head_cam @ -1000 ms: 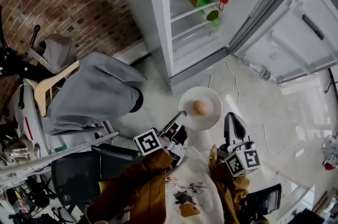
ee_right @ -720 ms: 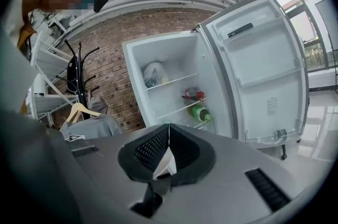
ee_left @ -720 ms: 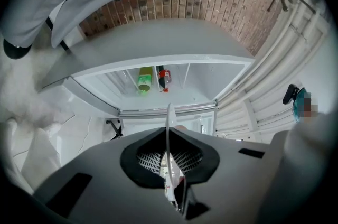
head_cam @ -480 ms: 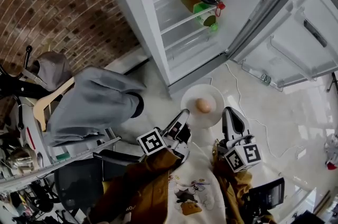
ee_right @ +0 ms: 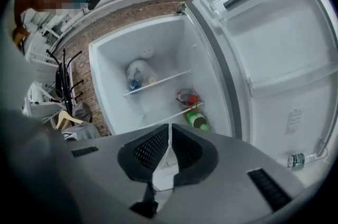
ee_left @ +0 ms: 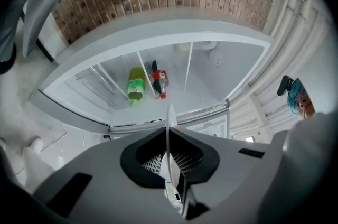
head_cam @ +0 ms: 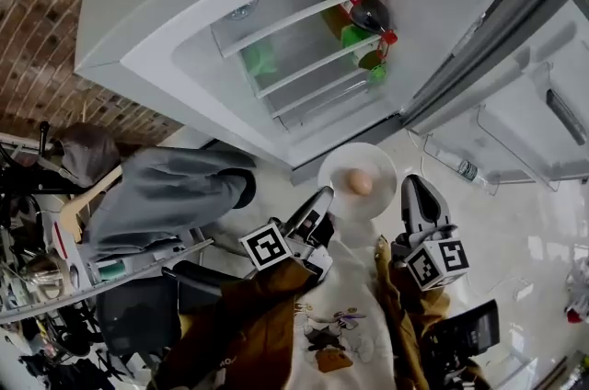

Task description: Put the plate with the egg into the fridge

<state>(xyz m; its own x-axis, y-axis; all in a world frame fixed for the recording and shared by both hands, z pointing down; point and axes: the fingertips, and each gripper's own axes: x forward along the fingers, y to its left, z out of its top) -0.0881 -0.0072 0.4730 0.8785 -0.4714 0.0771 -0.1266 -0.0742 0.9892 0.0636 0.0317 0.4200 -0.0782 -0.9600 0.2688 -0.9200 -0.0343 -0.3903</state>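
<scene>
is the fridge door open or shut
Open: the fridge door is swung aside, and the shelves and bottles inside show.

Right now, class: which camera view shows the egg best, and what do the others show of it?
The head view: the egg lies in full sight on the plate, seen from above. Both gripper views see only the plate's rim edge-on between their jaws; the egg shows in neither.

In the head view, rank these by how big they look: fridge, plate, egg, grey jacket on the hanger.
1. fridge
2. grey jacket
3. plate
4. egg, lying on the plate, so equally near the camera and clearly smaller.
</scene>
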